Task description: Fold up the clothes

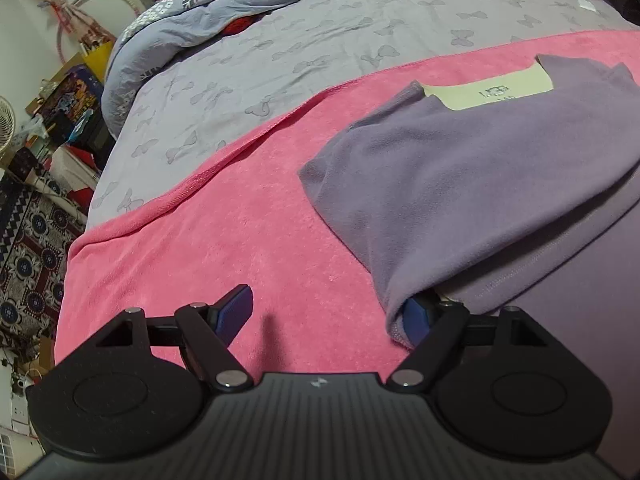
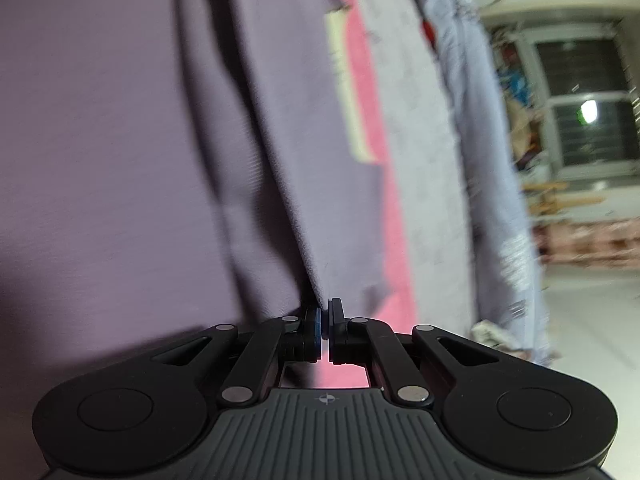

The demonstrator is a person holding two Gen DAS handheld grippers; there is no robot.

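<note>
Nearest, the left gripper [image 1: 326, 318] has its jaws spread wide apart. One blue pad [image 1: 234, 314] hangs free over the pink towel [image 1: 224, 240]; the other is tucked under the near corner of the purple garment [image 1: 460, 184], whose fold drapes over that finger. Nothing lies between the two fingers but bare towel.

Ahead of these jaws and to the right, the garment lies doubled over on the towel, with a cream label [image 1: 492, 90] showing at its far edge. Beyond the towel spreads a lilac bedsheet with a bow pattern [image 1: 320, 52], and past that a bunched blue-grey quilt [image 1: 224, 4]. Left of the bed, a patterned rug [image 1: 32, 248] covers the floor.

The right gripper [image 2: 325, 322] has its jaws pressed together on a thin edge of the same purple garment [image 2: 120, 140]. From that pinch the cloth rises away and fills the space to the left. Right of the jaws run the towel [image 2: 394, 240], sheet and quilt in blurred bands; farthest off stands a window [image 2: 584, 112].
</note>
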